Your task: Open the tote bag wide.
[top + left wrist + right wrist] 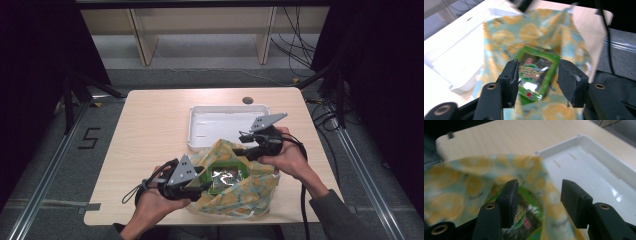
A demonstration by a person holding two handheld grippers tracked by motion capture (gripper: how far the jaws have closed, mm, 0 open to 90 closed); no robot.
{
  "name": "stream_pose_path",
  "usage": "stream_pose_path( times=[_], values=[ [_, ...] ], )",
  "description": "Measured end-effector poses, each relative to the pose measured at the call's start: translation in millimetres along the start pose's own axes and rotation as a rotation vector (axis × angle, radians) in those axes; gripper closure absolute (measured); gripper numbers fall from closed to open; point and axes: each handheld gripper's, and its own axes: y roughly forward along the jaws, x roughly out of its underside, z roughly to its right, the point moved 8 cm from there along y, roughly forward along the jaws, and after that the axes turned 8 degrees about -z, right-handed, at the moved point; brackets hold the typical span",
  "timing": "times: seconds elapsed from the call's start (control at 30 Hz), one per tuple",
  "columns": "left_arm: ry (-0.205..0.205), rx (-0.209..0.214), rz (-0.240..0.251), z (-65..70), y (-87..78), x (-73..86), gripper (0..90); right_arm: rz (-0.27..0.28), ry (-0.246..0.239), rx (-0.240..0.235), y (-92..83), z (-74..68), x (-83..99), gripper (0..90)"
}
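A pale blue cloth bag printed with yellow citrus slices lies open on the near part of the table. Inside it is a green foil snack packet. My left gripper is at the bag's near left rim. In the left gripper view its jaws stand apart over the packet, with nothing pressed between them. My right gripper is at the bag's far right rim. In the right gripper view it is open above the cloth and the packet.
An empty white tray sits just behind the bag, its corner under the cloth. The light wooden table has a round cable hole at the back. Cables trail from both grippers off the near edge.
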Motion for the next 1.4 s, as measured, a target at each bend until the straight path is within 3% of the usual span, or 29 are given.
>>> stream_pose_path(
  times=[0.03, 0.07, 0.17, 0.27, 0.3, 0.37, 0.43, 0.47, 0.5, 0.57, 0.6, 0.63, 0.67, 0.7, 0.77, 0.8, 0.87, 0.9, 0.97, 1.0, 1.03, 1.07, 1.17, 1.2, 1.23, 1.27, 1.3, 1.33, 1.4],
  values=[
    [-0.027, -0.006, -0.022, -10.7, 6.3, -0.8, 47.0, -0.003, -0.011, -0.024, -2.8, -6.5, 8.6, 47.5],
    [-0.027, -0.006, -0.022, -10.7, 6.3, -0.8, 45.3, -0.003, -0.011, -0.024, -2.8, -6.5, 8.6, 47.5],
    [-0.071, -0.015, -0.050, -25.1, 17.7, -1.1, 42.8, -0.018, -0.015, -0.085, -6.6, -19.2, 23.0, 46.1],
    [-0.086, -0.013, -0.100, -34.8, 30.2, -0.3, 38.5, -0.043, -0.015, -0.118, -7.9, -30.5, 38.8, 44.5],
    [-0.104, -0.004, -0.120, -39.2, 39.1, -0.9, 37.5, -0.051, -0.037, -0.135, -6.5, -35.6, 46.4, 43.9],
    [-0.122, 0.013, -0.130, -43.3, 49.3, -3.3, 37.6, -0.069, -0.050, -0.153, -5.2, -40.6, 54.2, 43.4],
    [-0.116, 0.017, -0.141, -45.7, 54.2, -5.0, 38.5, -0.082, -0.052, -0.161, -4.2, -42.7, 57.4, 43.5],
    [-0.110, 0.015, -0.152, -48.5, 60.3, -7.4, 44.6, -0.106, -0.068, -0.176, -0.1, -47.3, 65.0, 45.3],
    [-0.103, 0.018, -0.152, -51.0, 64.2, -9.3, 44.6, -0.106, -0.068, -0.176, -0.1, -47.3, 65.0, 45.3],
    [-0.092, 0.014, -0.166, -60.2, 77.0, -15.4, 59.3, -0.124, -0.086, -0.195, 2.8, -51.0, 72.0, 57.5],
    [-0.089, -0.001, -0.164, -64.8, 80.4, -17.7, 66.1, -0.126, -0.123, -0.206, 3.6, -51.3, 74.4, 63.8],
    [-0.089, -0.001, -0.164, -64.8, 80.4, -17.7, 73.1, -0.126, -0.123, -0.206, 3.6, -51.3, 74.4, 63.8],
    [-0.086, -0.026, -0.171, -74.5, 85.9, -20.8, 79.0, -0.157, -0.136, -0.230, 2.5, -56.3, 82.0, 77.7],
    [-0.086, -0.026, -0.171, -74.5, 85.9, -20.8, 83.0, -0.157, -0.136, -0.230, 2.5, -56.3, 82.0, 77.7],
    [-0.106, -0.042, -0.185, -83.9, 92.0, -21.8, 86.5, -0.183, -0.135, -0.247, -0.8, -60.8, 89.4, 84.3],
    [-0.110, -0.058, -0.196, -91.6, 94.9, -22.1, 88.3, -0.180, -0.160, -0.259, -1.4, -62.2, 91.8, 86.0],
    [-0.141, -0.065, -0.205, -101.7, 99.9, -22.1, 89.1, -0.196, -0.147, -0.285, -6.1, -68.8, 99.6, 88.3],
    [-0.153, -0.073, -0.212, -106.3, 101.7, -21.7, 89.3, -0.195, -0.173, -0.301, -8.8, -72.9, 105.6, 89.0],
    [-0.161, -0.078, -0.217, -113.5, 103.7, -21.8, 89.3, -0.206, -0.154, -0.306, -10.8, -76.4, 109.0, 89.1],
    [-0.169, -0.081, -0.218, -117.1, 104.5, -21.9, 89.3, -0.195, -0.185, -0.306, -10.7, -77.5, 111.1, 89.2],
    [-0.174, -0.079, -0.221, -119.7, 105.6, -21.7, 89.3, -0.218, -0.164, -0.309, -14.3, -81.9, 116.8, 89.4],
    [-0.184, -0.082, -0.219, -121.8, 106.3, -21.6, 89.3, -0.215, -0.206, -0.314, -14.8, -84.5, 121.5, 89.4],
    [-0.195, -0.088, -0.204, -124.4, 107.5, -23.1, 89.3, -0.235, -0.172, -0.311, -15.5, -86.6, 126.1, 89.0],
    [-0.195, -0.083, -0.200, -123.9, 107.0, -23.8, 89.0, -0.234, -0.183, -0.315, -15.2, -85.6, 126.7, 87.9],
    [-0.196, -0.078, -0.196, -122.3, 105.6, -24.9, 86.1, -0.230, -0.176, -0.313, -15.1, -84.7, 126.1, 81.9],
    [-0.200, -0.070, -0.188, -120.0, 103.4, -26.4, 81.7, -0.225, -0.139, -0.301, -16.4, -83.2, 124.0, 76.2],
    [-0.198, -0.064, -0.179, -118.0, 101.5, -27.8, 77.5, -0.183, -0.155, -0.289, -15.8, -78.5, 118.0, 73.0],
    [-0.195, -0.054, -0.169, -113.8, 96.7, -30.3, 73.4, -0.180, -0.126, -0.274, -18.7, -76.8, 115.2, 69.3],
    [-0.198, -0.031, -0.156, -106.7, 88.3, -33.6, 62.6, -0.125, -0.100, -0.253, -24.1, -68.9, 101.5, 60.7]
  ],
)
